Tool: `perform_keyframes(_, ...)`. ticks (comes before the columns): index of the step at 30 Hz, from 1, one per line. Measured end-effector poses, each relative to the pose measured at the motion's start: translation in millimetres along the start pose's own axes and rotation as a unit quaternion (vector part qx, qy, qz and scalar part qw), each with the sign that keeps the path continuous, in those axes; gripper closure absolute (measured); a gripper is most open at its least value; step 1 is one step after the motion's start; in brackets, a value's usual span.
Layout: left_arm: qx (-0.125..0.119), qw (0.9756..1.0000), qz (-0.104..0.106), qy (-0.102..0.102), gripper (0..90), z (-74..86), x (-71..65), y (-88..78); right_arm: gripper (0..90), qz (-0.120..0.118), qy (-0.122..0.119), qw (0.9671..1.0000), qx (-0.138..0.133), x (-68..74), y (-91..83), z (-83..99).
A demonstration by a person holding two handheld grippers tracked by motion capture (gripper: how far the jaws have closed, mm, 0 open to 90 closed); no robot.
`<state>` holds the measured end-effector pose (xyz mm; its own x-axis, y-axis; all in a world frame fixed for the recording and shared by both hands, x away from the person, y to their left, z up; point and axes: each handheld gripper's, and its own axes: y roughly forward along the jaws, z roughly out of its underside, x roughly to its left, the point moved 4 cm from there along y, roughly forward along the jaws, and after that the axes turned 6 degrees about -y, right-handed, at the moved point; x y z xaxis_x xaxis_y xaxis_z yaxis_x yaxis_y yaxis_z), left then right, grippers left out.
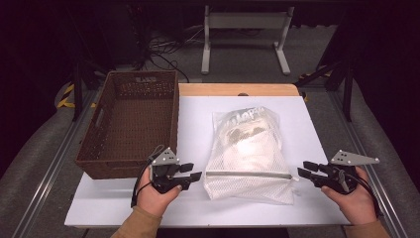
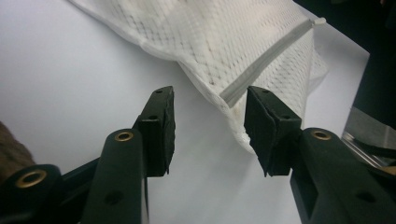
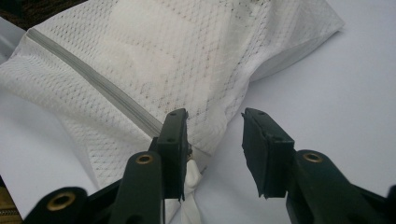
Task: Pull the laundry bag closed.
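Mesh laundry bag (image 1: 247,153) near bench front edge: soft, floppy, probably light. My left gripper (image 1: 190,174), right gripper (image 1: 307,171) part-open, empty. Best hold: zipper (image 1: 247,174) ends.

My table (image 1: 317,144), its white top edged in wood at the far side, is carrying two things: a brown wicker basket (image 1: 130,121) sitting at its left edge, and a white mesh bag (image 1: 250,156) lying mid-table beside it.
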<state>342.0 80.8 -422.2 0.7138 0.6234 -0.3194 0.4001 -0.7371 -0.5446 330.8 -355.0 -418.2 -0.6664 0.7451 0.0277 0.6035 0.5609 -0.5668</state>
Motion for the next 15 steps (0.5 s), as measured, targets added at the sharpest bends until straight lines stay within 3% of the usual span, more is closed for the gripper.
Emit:
perform_keyframes(7,-0.021,0.9998,-0.007,0.001,54.0,-3.0,7.8,-9.2,59.6,0.017,-0.001,0.9998,-0.013,-8.6,-0.7,-7.2)
perform_keyframes(15,-0.013,0.9999,0.0,-0.004,53.7,-1.4,12.2,-8.5,56.8,0.038,0.005,0.9991,-0.017,-24.4,7.5,-15.6)
